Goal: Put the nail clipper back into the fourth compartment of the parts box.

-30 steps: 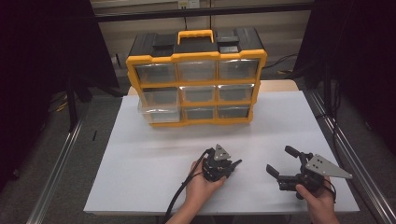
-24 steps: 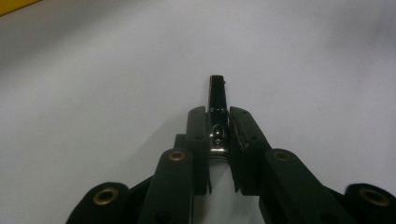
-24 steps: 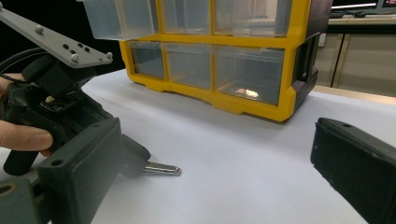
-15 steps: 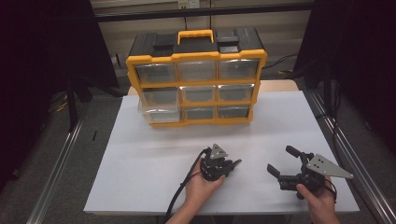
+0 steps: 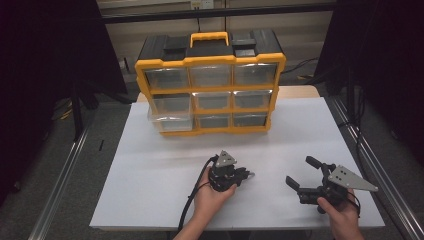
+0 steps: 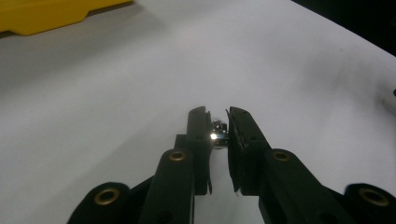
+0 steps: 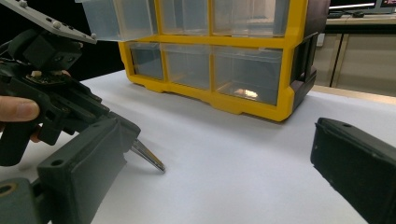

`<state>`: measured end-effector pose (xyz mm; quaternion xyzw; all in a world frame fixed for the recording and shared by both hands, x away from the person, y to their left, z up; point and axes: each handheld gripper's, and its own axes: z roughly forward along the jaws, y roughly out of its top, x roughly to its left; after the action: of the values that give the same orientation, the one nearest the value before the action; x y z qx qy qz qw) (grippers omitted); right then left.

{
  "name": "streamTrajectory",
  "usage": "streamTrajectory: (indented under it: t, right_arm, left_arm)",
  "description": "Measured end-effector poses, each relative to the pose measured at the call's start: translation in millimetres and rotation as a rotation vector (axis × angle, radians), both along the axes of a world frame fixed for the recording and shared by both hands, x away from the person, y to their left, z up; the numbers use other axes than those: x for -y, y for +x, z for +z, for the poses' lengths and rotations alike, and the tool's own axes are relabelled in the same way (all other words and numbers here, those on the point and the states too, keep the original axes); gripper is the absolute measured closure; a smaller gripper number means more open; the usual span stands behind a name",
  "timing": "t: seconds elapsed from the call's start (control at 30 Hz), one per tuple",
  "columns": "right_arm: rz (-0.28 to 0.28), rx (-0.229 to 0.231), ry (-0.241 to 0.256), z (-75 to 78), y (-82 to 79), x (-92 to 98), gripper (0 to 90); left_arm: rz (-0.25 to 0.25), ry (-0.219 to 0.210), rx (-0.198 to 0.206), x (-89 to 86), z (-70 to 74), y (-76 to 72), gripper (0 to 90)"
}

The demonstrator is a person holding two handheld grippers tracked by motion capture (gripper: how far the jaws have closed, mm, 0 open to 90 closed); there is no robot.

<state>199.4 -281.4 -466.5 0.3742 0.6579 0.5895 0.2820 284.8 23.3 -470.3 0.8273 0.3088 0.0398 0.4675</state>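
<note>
High view: two hand-held claws work over a white table (image 5: 150, 165) in front of a yellow drawer cabinet (image 5: 210, 85). The left claw (image 5: 245, 176) sits near the table's middle, gripped from below by the left hand (image 5: 212, 195), with its tips pointing toward the right side. The right claw (image 5: 302, 174) hovers near the table's right front part, held by the right hand (image 5: 340, 212), well apart from the left one. In the cabinet, the lower left drawer (image 5: 170, 121) stands pulled out a little from its row.

Left gripper view: the left claw (image 6: 217, 133) has its jaws drawn narrow, and a small shiny metal part (image 6: 218, 133) sits between them near the tips, touching the inner face of at least one jaw. Whether both jaws press it cannot be told exactly, but the gap matches its width. The part is just above the white table (image 6: 93, 93); a yellow edge of the cabinet (image 6: 46, 14) shows at the upper left.

Right gripper view: the right claw (image 7: 219, 158) stands wide, its two black jaws far apart with bare table (image 7: 233, 154) between them. Beyond its one jaw the left claw (image 7: 159, 165) appears with a thin metal piece jutting from its tip, low over the table. The cabinet (image 7: 252, 105) rises behind, its clear drawers shut apart from the one at the upper left of this view.
</note>
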Motion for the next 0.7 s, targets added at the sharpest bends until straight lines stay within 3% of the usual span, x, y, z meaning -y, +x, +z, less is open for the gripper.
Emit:
streamTrajectory:
  t: [0.4,0.57,0.7]
  right_arm:
    - [0.000,-0.001,0.000,0.1,-0.2,-0.2,2.6]
    - [0.003,-0.002,0.000,0.1,-0.3,0.1,2.6]
    - [0.003,-0.003,0.005,0.3,-0.5,0.3,2.6]
  left_arm:
    - [-0.005,0.013,-0.025,5.6,-6.4,2.0,79.3]
    - [-0.017,0.074,-0.028,8.5,-12.6,0.9,79.2]
    - [-0.025,0.071,-0.039,9.7,-17.0,2.0,78.5]
